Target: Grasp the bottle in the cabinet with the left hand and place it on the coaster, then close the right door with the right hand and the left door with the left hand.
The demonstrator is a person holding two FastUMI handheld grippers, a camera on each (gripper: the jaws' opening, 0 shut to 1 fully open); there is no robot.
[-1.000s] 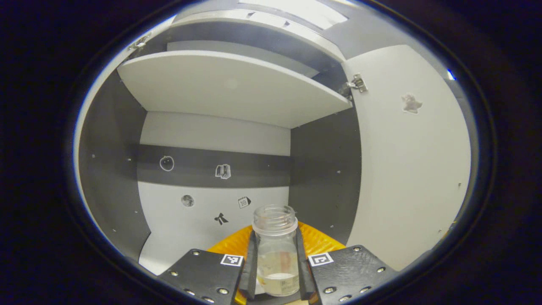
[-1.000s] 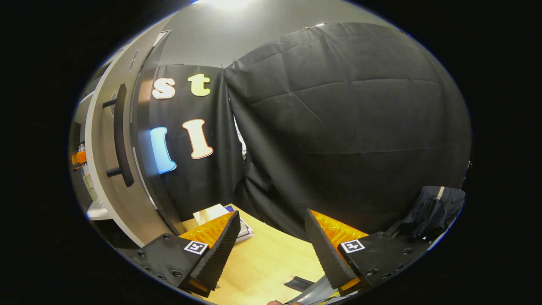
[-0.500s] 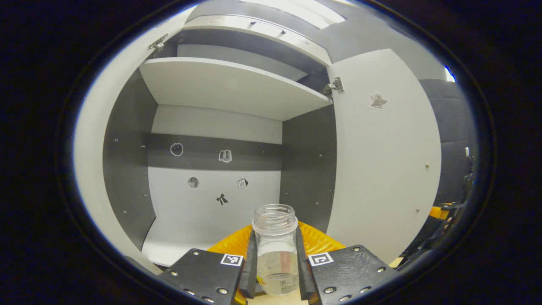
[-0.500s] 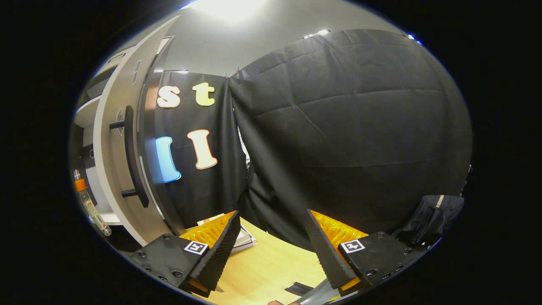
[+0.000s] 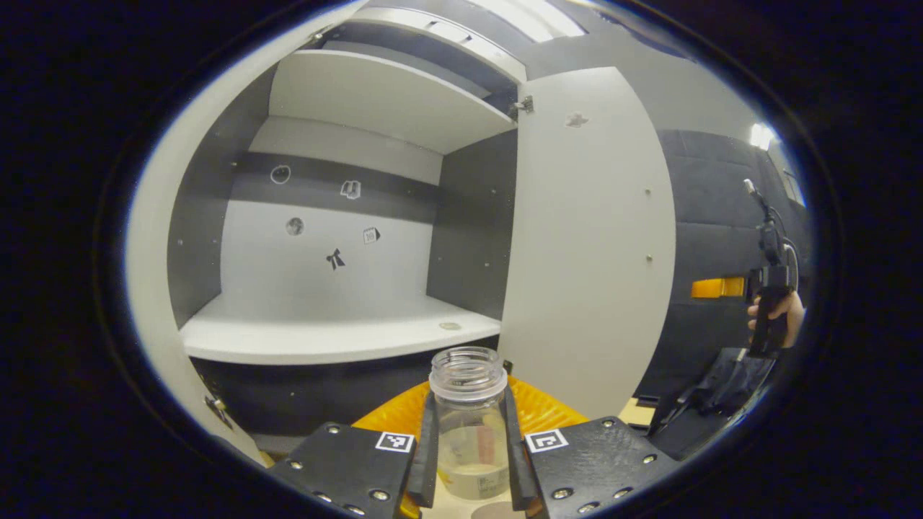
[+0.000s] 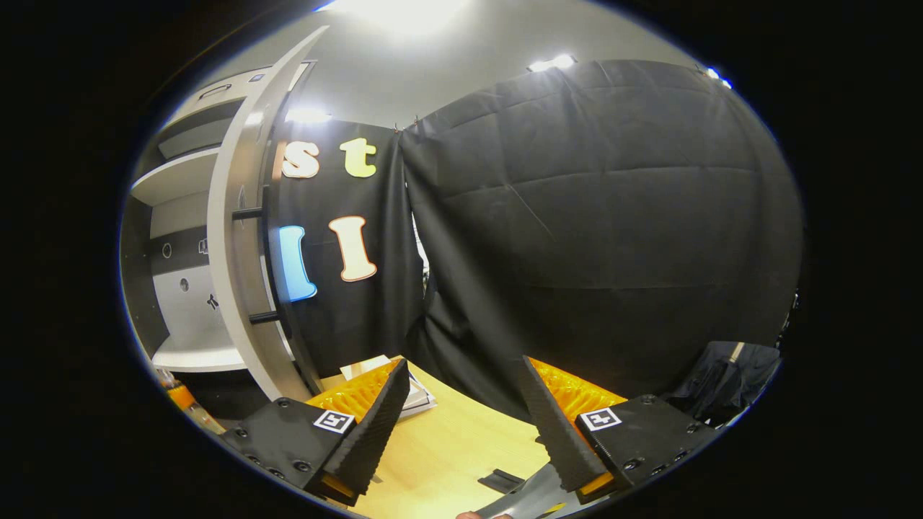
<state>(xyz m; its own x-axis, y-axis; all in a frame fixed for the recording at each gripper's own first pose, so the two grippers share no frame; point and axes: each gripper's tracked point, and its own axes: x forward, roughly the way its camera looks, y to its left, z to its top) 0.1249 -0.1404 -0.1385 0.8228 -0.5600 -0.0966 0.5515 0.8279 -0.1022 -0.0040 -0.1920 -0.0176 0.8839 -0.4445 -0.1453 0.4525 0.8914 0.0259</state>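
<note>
Bottle point(image 5: 469, 425): small, clear, uncapped, wide threaded mouth, a little pale liquid at the bottom. Likely light and rigid; whether glass or plastic cannot be told, so treat as breakable. Smooth wall, probably slick. With the mouth open, keep it upright or the liquid may spill.

Hold point: the straight body below the shoulder, which is where the left gripper point(image 5: 470, 450) has it. Both fingers press flat on opposite sides, with neck and rim standing clear above them. Bottle sits centred between the jaws, upright, directly ahead of the camera.

Position: bottle is out of the cabinet point(image 5: 339, 339), in front of and below the lower shelf's front edge. A rounded dark patch shows just under the bottle's base; possibly the coaster, not certain.

Right door point(image 5: 591, 238) stands open, beside the bottle on that side.

Right gripper point(image 6: 461, 425) has its jaws spread wide, holding nothing, above the wooden tabletop point(image 6: 447, 454), with the door's edge and handle point(image 6: 263, 267) off to its left.
</note>
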